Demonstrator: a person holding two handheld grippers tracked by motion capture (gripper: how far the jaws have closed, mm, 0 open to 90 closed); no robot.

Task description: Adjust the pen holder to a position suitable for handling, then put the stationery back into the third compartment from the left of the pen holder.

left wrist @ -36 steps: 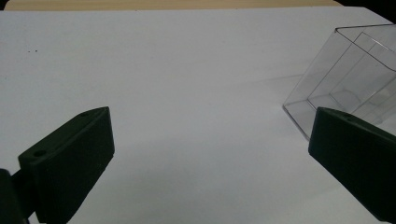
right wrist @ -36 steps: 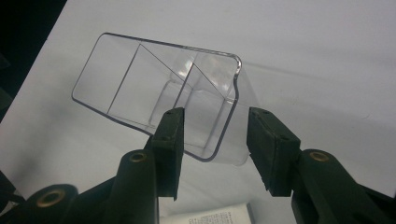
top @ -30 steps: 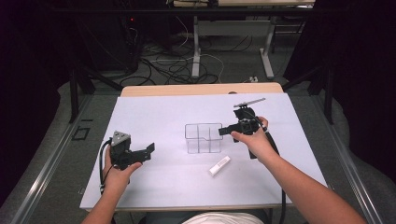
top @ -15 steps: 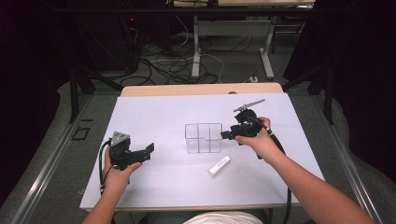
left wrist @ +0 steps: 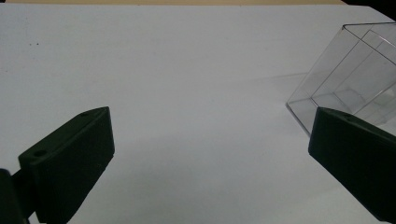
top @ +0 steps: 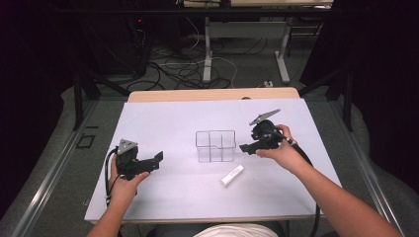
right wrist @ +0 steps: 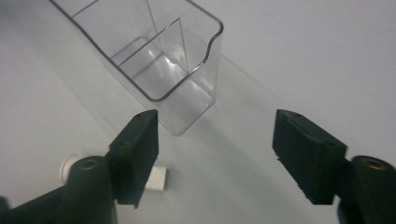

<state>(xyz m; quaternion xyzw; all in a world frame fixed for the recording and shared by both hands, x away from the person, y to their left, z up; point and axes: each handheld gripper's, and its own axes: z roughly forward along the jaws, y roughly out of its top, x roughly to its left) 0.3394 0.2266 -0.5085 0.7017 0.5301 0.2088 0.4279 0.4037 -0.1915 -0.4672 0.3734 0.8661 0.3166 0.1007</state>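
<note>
Worktop [top: 163, 197] first: white sheet, wood edge at the far side. At its centre we see a clear plastic box [top: 215, 146] with dividers, upright, open top, nothing inside that we can make out. Left gripper [top: 157, 159] sits low at the near left, well apart from the box, jaws apart and holding nothing; in its own view the box [left wrist: 348, 79] sits off to the right of the jaws. Right gripper [top: 246, 147] hovers just beside the box's right side, jaws wide apart, holding nothing.

Smallest item: a white tube [top: 231, 175], lying flat on the worktop near the front right corner of the box, not touching it. Its long axis runs diagonally, one end toward the person and to the left, the other away and to the right.

In the right gripper view the tube [right wrist: 156, 178] lies below and behind the left jaw, partly hidden.

We judge the right hand [top: 279, 150] the nearer one; the jaws would need to drop toward the person and close across the tube's short side.
</note>
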